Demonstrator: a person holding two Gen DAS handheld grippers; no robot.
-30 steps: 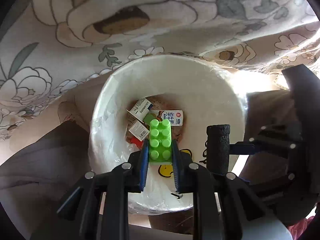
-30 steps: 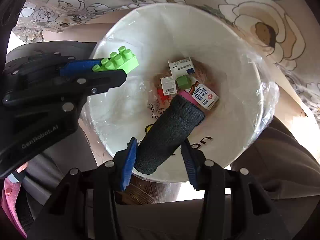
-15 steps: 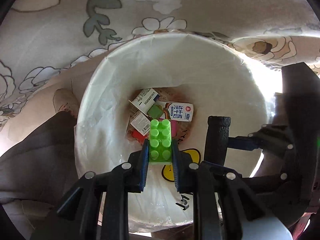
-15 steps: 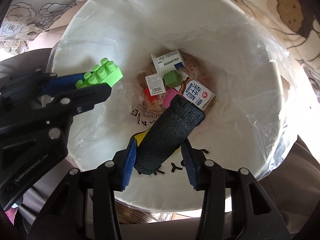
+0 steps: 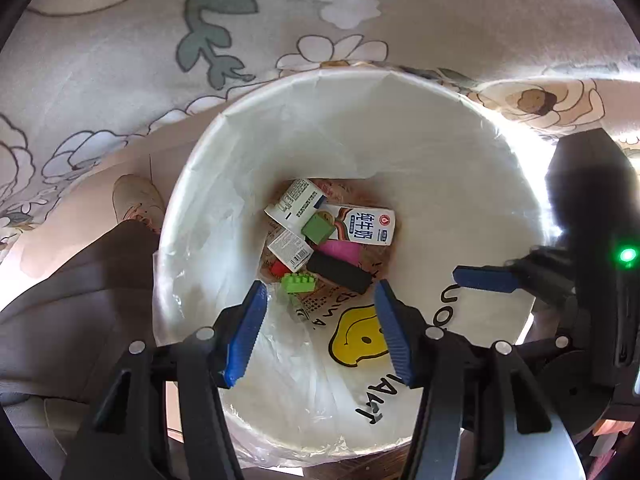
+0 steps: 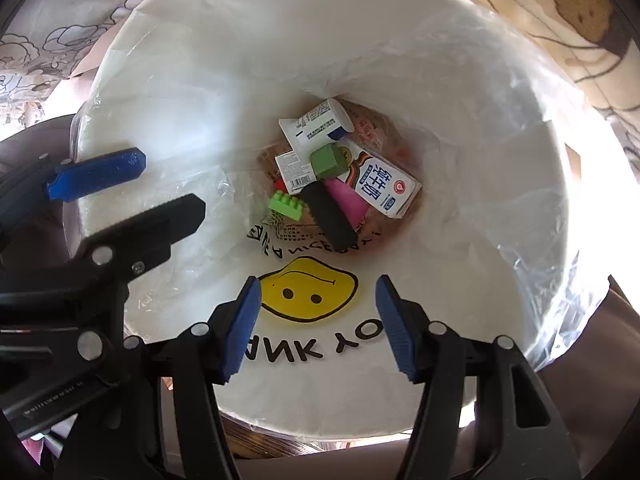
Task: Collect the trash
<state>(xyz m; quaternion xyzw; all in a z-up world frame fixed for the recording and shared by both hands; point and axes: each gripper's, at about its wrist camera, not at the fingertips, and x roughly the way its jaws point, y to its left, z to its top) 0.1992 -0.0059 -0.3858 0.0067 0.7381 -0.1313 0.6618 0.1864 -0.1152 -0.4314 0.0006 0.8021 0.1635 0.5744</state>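
- Floral cloth (image 5: 120, 40) behind white lined bin (image 5: 400, 140).
- L gripper (image 5: 320, 320) & R gripper (image 6: 318, 320): jaws wide apart, nothing held.
- Green brick (image 5: 298, 282), black roll (image 5: 340, 274) lie at bin bottom w/ milk carton (image 5: 360, 229).

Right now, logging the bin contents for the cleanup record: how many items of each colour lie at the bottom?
Green blocks: 2, studded and plain
Black roll: 1
Pink piece: 1
Red piece: 1
White cartons: 3
Total: 8
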